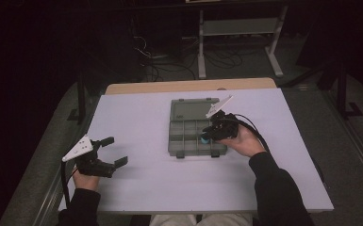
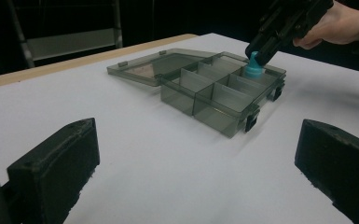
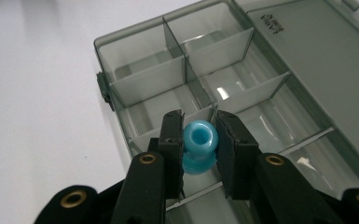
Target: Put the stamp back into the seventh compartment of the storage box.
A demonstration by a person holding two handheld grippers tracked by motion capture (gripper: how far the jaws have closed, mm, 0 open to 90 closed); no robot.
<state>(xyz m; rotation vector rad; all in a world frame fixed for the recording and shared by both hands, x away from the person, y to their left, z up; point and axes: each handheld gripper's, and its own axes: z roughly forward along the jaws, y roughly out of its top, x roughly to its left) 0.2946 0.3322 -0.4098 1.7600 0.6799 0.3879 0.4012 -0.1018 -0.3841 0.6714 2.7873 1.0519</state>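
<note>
A clear grey compartment box (image 1: 185, 139) lies on the white table, its lid (image 1: 193, 109) folded open at the far side. My right gripper (image 1: 204, 138) is shut on a small blue spool-shaped piece (image 3: 199, 144), held over the box's right front compartments (image 3: 261, 116). The left gripper view has the same blue piece (image 2: 253, 67) just above the box (image 2: 214, 95). My left gripper (image 1: 117, 151) is open with nothing between its jaws, near the table's left front edge, well apart from the box.
The white table top (image 1: 136, 183) has bare room around the box. A wooden table edge (image 1: 146, 87) runs along the back. Beyond it stand a metal frame (image 1: 238, 28) and floor cables (image 1: 169, 61) in the dark.
</note>
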